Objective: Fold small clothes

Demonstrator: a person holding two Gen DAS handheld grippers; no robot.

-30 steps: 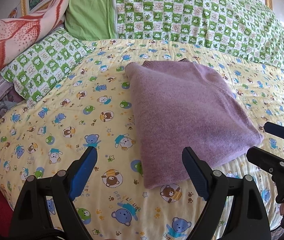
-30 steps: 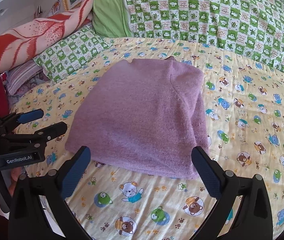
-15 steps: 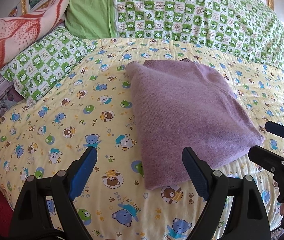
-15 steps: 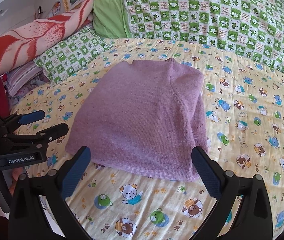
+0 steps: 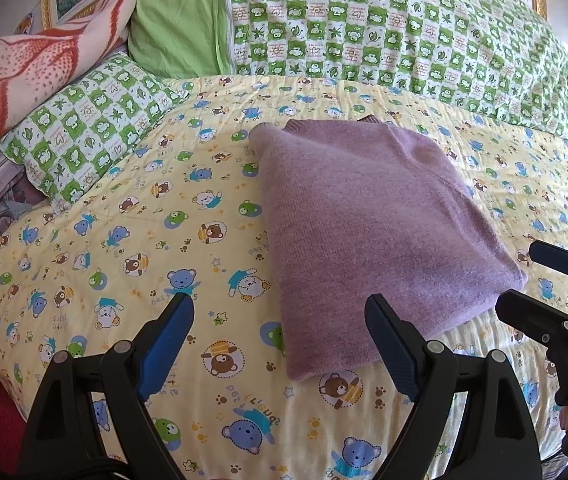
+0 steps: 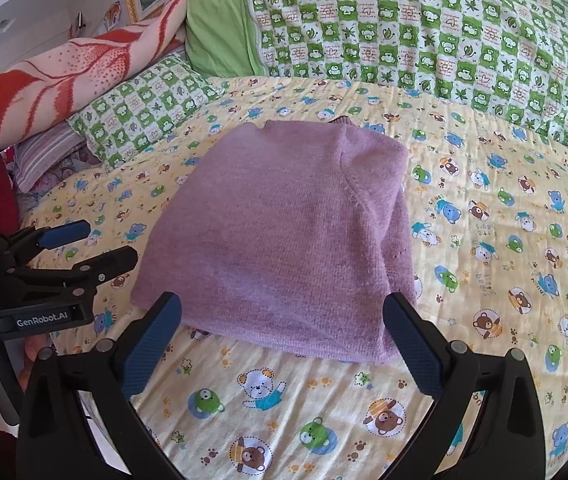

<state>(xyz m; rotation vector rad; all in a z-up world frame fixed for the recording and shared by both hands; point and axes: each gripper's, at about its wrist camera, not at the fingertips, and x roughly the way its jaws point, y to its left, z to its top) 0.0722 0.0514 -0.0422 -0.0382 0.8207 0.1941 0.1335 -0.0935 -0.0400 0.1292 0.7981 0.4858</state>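
Readable text: one brand label, some sheet print.
We read "GenRobot.AI" in white on the black body of the left gripper (image 6: 86,250), at the left edge. On the yellow bear-print sheet (image 6: 483,240), far right, small lettering reads roughly "little bears", upside down; other print is too distorted.

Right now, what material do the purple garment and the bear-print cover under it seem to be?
Purple garment: probably a wool-like knit, matte and slightly fuzzy, with fine knit rows and a raised seam line.
Bear-print cover: likely thin printed cotton, matte, with small puckers like light quilting.
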